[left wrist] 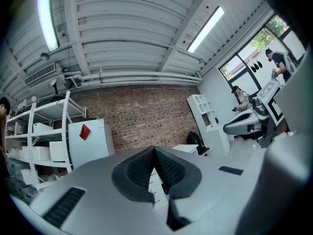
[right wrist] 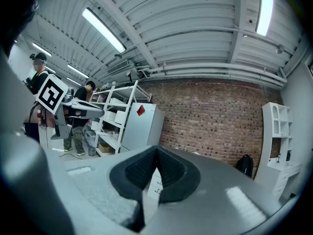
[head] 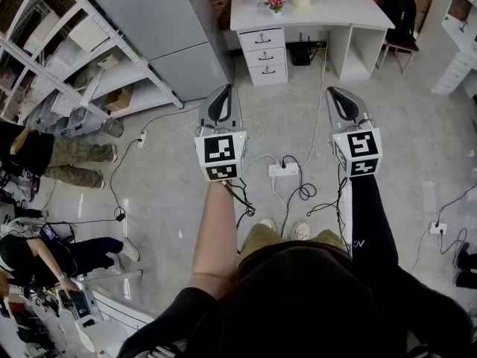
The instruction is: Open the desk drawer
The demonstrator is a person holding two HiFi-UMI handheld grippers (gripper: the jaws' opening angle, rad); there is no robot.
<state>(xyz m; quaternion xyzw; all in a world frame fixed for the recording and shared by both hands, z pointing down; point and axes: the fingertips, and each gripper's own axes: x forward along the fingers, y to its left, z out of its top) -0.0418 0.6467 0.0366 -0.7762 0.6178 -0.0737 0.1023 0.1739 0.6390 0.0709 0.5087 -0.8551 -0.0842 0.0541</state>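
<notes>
Head view: I am holding my left gripper (head: 222, 89) and right gripper (head: 335, 91) level, side by side over the floor (head: 171, 200). The white desk (head: 339, 7) is standing far ahead against the brick wall, with its drawer stack (head: 264, 55) under the left end and all three fronts sitting flush. Open floor is lying between my tips and the drawers, which are well apart. A power strip (head: 283, 169) and loose cables (head: 302, 192) are trailing near my feet. A grey cabinet (head: 168, 28) is standing just left of the drawers.

Left gripper view: my left gripper (left wrist: 154, 150) is showing its jaws pressed together, pinching nothing. Below their meeting edge, what seem to be the drawer fronts (left wrist: 156, 189) are peeking through.

Right gripper view: my right gripper (right wrist: 156, 151) is likewise showing its jaws pressed together, holding nothing, with the drawer fronts (right wrist: 154, 187) far beyond.
</notes>
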